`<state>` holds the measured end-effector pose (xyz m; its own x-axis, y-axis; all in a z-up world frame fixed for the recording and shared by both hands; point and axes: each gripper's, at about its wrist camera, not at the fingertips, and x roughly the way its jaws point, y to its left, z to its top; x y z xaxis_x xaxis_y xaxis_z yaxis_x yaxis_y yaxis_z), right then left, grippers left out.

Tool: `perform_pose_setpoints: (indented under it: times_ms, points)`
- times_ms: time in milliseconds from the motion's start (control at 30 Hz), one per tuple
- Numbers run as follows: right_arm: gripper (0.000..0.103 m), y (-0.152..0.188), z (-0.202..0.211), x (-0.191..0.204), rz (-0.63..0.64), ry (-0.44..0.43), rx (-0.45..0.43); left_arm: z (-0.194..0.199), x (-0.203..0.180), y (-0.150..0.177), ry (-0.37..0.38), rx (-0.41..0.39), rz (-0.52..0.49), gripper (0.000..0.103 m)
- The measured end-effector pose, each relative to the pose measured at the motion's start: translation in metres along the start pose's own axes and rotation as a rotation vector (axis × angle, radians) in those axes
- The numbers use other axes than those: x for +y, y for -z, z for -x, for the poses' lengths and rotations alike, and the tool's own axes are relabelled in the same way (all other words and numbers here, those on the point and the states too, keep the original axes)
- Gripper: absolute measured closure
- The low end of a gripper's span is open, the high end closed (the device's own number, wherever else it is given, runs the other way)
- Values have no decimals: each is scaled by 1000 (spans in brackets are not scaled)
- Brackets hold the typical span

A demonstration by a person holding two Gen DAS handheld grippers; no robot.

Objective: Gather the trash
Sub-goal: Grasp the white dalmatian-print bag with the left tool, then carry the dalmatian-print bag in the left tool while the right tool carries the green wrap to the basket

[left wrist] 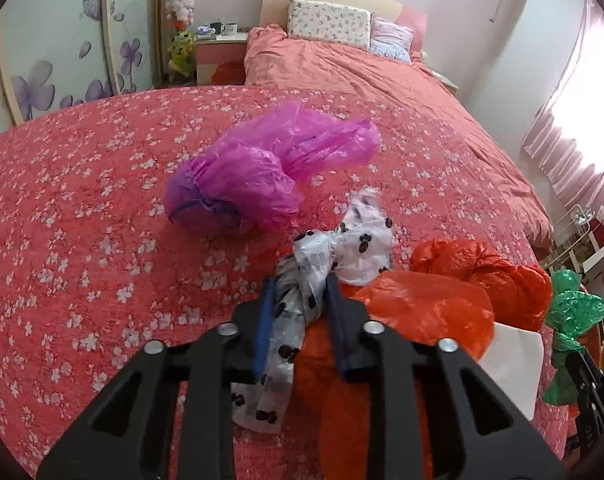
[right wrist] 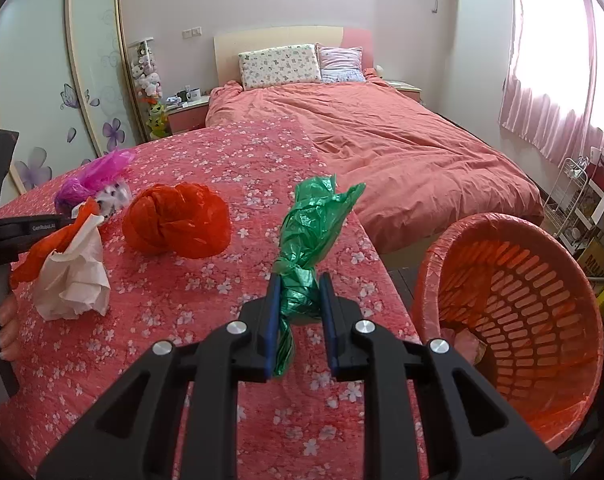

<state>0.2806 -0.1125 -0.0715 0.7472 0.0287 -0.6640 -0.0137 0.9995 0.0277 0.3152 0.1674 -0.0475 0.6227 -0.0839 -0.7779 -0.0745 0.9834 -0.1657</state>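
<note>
- Left wrist view, nearest: left gripper (left wrist: 300,300) with jaws pinching the white black-spotted plastic bag (left wrist: 342,248), blue pads pressed on its twisted lower part, loose end hanging below the fingers.
- Just right of it, under and beside that gripper: crumpled orange plastic bag (left wrist: 422,308), with a white piece (left wrist: 514,364) partly showing beneath its right edge.
- Slightly farther right: knotted orange bag (left wrist: 482,268), lying on the floral red cover (left wrist: 82,220).
- At the far right edge: green plastic bag (left wrist: 574,312), held up by the other gripper, only partly in view.
- Farther, left of centre: magenta plastic bag (left wrist: 262,164), tied at one end, lying alone on the cover, apart from the rest.
- Beyond: bed with salmon duvet (left wrist: 362,68) and two pillows at the headboard.
- Right wrist view, nearest: right gripper (right wrist: 300,300) with jaws clamped on the twisted neck of the green plastic bag, upper part standing above the pads, thin tail hanging below.
- To the right, off the cover's edge: orange slotted basket (right wrist: 454,252), tilted with its mouth toward the camera, something pale inside.
- At the left edge: a hand (right wrist: 4,320) on the other gripper's handle, with crumpled white paper (right wrist: 74,280) close by.
</note>
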Motion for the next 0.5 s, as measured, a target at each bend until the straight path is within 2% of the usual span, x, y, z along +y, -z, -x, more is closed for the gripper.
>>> perform_pose_setpoints:
  times_ms: [300,500]
  points:
    - [83,1,11,1,1,-15,-22,45,0,7,-10,-98,-18,84]
    - [83,2,30,4,3,-21,-49,75,0,7,10,-142,4,84]
